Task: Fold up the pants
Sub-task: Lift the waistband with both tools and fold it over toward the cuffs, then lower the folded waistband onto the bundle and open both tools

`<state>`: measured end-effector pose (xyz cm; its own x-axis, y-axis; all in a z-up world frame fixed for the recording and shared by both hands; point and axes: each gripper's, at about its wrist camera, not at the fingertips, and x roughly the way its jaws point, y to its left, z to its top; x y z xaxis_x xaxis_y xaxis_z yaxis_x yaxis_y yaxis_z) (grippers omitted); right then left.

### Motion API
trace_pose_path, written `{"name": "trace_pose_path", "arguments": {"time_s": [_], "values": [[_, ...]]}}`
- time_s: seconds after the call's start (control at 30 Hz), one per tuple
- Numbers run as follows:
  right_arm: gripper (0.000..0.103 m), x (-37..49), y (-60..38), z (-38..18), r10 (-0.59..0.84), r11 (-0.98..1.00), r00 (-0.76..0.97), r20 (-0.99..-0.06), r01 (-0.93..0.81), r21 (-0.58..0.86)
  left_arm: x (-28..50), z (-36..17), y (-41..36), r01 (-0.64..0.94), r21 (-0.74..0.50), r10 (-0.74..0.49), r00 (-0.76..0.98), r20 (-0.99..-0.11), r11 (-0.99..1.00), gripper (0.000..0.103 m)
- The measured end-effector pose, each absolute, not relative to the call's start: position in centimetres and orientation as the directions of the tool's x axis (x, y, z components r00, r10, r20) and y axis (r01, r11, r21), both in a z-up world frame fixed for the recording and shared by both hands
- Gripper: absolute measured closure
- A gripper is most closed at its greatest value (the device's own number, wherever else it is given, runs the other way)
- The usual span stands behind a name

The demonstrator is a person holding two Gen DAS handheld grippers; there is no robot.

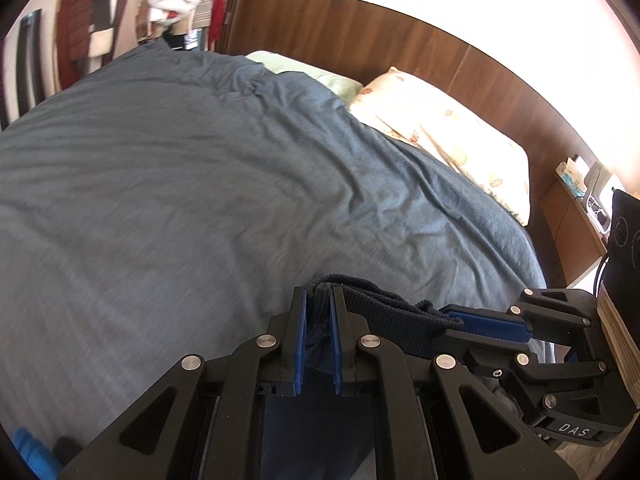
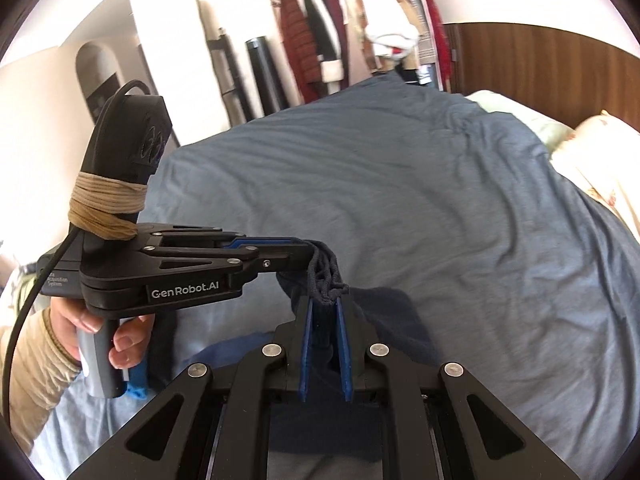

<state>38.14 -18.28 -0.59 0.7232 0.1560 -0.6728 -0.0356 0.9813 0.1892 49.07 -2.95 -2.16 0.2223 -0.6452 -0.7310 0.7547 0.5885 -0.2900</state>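
The dark navy pants (image 2: 394, 322) hang between both grippers above the bed. Their ribbed band (image 1: 384, 314) stretches from one gripper to the other. In the left wrist view my left gripper (image 1: 319, 306) sits at bottom centre, its blue pads shut on one end of the band. My right gripper (image 1: 454, 318) comes in from the right and is shut on the other end. In the right wrist view my right gripper (image 2: 325, 320) clamps the navy fabric. My left gripper (image 2: 310, 251), held by a hand (image 2: 120, 336), pinches the band just beyond it. The rest of the pants is hidden below the grippers.
A blue-grey duvet (image 1: 180, 168) covers the bed. A floral pillow (image 1: 448, 136) and a pale green pillow (image 1: 304, 68) lie against the wooden headboard (image 1: 380, 36). A shelf with small items (image 1: 584, 188) is at the right. A rack of hanging clothes (image 2: 360, 28) stands past the bed's far end.
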Motion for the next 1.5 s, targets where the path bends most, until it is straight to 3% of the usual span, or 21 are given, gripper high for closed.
{"name": "trace_pose_path", "arguments": {"time_s": [0.57,0.93,1.2,1.27,1.4,1.5], "values": [[0.090,38.5,-7.4,-4.8,0.293,0.953,0.603,-0.742,-0.249,0.173,46.7,-6.9,8.7,0.635,-0.312,-0.573,0.255,-0.779,0.707,0.092],[0.092,37.3,-3.5,-9.7,0.308,0.927,0.481,-0.821,-0.347,0.145,43.6,-8.3,12.6,0.578,-0.180,-0.427,0.326,-0.843,0.796,0.092],[0.094,35.9,-2.5,-10.2,0.379,0.890,0.407,-0.831,-0.406,0.208,39.8,-7.6,13.8,0.492,-0.178,-0.386,0.360,-0.849,0.852,0.087],[0.092,35.3,-3.2,-9.0,0.373,0.892,0.432,-0.821,-0.411,0.189,38.9,-7.4,13.3,0.473,-0.224,-0.416,0.354,-0.838,0.852,0.080],[0.070,34.8,-5.6,-6.9,0.309,0.913,0.506,-0.805,-0.394,0.103,37.9,-8.1,12.1,0.417,-0.317,-0.470,0.341,-0.814,0.852,0.075],[0.070,35.3,-8.0,-6.3,0.262,0.935,0.542,-0.798,-0.349,0.070,37.9,-9.3,11.7,0.332,-0.407,-0.510,0.336,-0.792,0.851,0.075]]}}
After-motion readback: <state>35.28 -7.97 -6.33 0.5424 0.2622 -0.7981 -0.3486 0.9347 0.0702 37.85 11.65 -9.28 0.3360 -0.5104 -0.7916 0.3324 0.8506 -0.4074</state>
